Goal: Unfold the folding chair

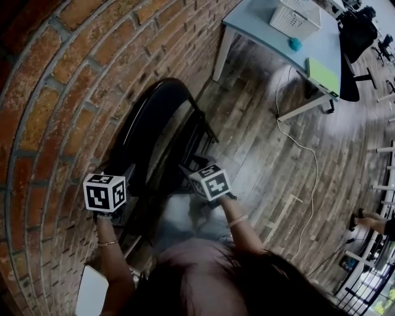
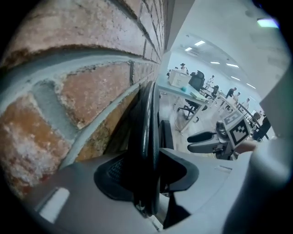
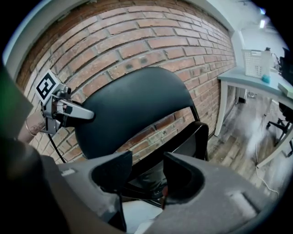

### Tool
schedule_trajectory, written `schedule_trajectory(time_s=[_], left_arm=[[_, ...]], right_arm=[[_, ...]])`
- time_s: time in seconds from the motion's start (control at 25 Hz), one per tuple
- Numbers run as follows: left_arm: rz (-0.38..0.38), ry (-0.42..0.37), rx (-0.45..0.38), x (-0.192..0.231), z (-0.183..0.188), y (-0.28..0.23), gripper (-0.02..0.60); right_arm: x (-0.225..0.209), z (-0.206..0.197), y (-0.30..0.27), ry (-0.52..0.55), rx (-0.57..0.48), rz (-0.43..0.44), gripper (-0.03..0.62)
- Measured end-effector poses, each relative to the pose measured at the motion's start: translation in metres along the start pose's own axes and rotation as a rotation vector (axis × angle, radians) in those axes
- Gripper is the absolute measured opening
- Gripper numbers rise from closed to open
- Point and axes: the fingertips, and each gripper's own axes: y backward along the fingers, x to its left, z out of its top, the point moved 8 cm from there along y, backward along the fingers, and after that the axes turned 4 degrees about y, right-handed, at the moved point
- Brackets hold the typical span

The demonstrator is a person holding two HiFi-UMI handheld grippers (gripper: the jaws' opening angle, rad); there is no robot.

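A black folding chair [image 1: 154,123] leans folded against the brick wall [image 1: 55,105]. In the right gripper view its rounded backrest [image 3: 132,105] stands above the flipped-up seat [image 3: 194,141]. My left gripper [image 1: 128,176] is at the backrest's left edge. In its own view that gripper [image 2: 149,176] has the dark chair edge [image 2: 145,132] filling the space between its pads, and it is shut on it. My right gripper [image 1: 185,168] hovers by the seat's near edge. Its own view shows the gripper [image 3: 147,171] open, with the seat's lower rail just beyond the tips.
A pale table [image 1: 271,37] stands on the wooden floor at the upper right, carrying a white basket [image 1: 295,17] and a green pad [image 1: 322,74]. A white cable [image 1: 302,148] trails across the floor. A black office chair [image 1: 358,37] sits behind the table.
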Motion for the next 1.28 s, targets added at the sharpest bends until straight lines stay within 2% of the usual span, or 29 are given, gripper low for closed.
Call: schedule_trajectory(time_s=[0.4,0.64,0.84,0.96,1.28], left_arm=[[-0.062,-0.022,0.057,-0.006,-0.001,-0.003,0.141],[-0.126,-0.043,0.101,-0.018,-0.002,-0.005,0.116],[-0.157,-0.063,0.144,-0.026,-0.002,-0.009,0.095],[-0.167,-0.073,0.167,-0.028,-0.002,-0.011,0.087],[-0.158,-0.082,0.179,-0.042,-0.002,-0.013,0.080]], right_arm=[[-0.021,-0.021,-0.016,-0.148,0.021,0.018,0.202],[-0.024,-0.025,-0.026,-0.167,0.015,0.040,0.202],[-0.032,-0.038,-0.035,-0.261,0.018,0.077,0.202],[-0.037,-0.048,-0.039,-0.313,0.025,0.072,0.202],[-0.050,-0.056,-0.048,-0.369,0.007,0.077,0.202]])
